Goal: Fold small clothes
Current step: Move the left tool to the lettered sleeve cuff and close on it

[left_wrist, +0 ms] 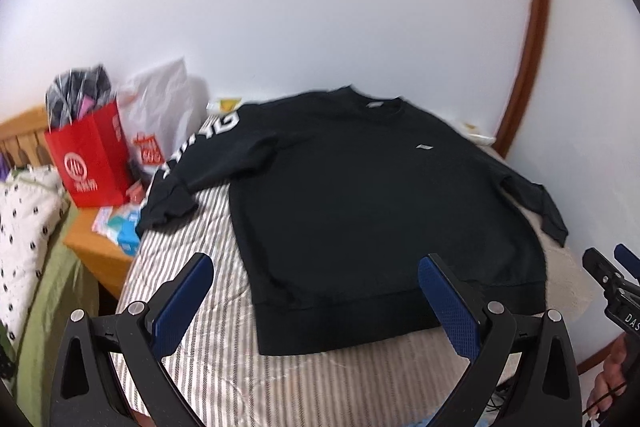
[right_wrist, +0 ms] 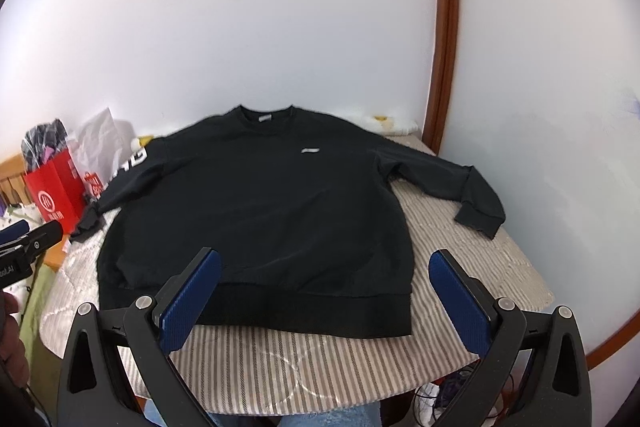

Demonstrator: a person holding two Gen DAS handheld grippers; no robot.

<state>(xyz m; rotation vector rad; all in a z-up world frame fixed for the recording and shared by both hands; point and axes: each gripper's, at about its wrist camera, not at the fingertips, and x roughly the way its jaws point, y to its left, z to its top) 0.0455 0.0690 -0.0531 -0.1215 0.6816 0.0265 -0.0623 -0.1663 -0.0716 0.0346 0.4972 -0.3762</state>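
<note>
Grippers: left gripper (left_wrist: 316,287) and right gripper (right_wrist: 325,285) hover near the sweatshirt hem, jaws spread wide, holding nothing; blue textured pads (right_wrist: 192,301).
Sweatshirt: black sweatshirt (right_wrist: 256,211) lies flat, face up, sleeves out, on the striped cover (right_wrist: 304,363).
Progress: no fold made yet; judged at the start, all folds remaining.
Material: soft matte knit, ribbed hem, white sleeve lettering.
Surroundings: red bag (left_wrist: 94,163) beyond the sweatshirt's lettered sleeve.

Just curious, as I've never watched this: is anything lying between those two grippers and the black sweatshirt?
Nothing visible. The sweatshirt lies flat, with both the left gripper and right gripper open above its hem.
</note>
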